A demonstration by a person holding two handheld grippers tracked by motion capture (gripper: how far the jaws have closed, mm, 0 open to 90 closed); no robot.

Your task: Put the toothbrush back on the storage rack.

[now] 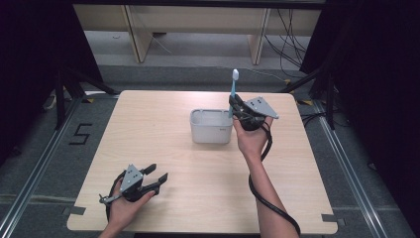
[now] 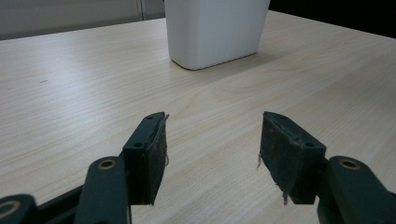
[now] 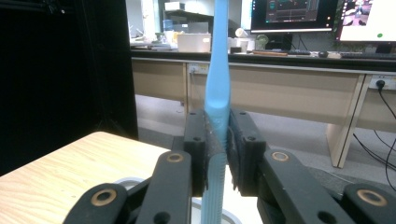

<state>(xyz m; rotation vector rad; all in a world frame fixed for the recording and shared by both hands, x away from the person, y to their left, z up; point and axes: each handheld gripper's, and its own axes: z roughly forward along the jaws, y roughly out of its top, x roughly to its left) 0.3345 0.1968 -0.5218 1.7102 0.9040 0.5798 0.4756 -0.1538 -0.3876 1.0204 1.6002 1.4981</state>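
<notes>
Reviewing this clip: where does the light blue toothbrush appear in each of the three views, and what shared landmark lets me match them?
High view: the light blue plastic toothbrush stands upright right of centre, gripped by the right gripper, over the right rim of the white plastic rectangular holder.
Left gripper view: not in it.
Right gripper view: centre, vertical, clamped between the black jaws.
Shared landmark: the white holder, top centre in the left gripper view.
</notes>
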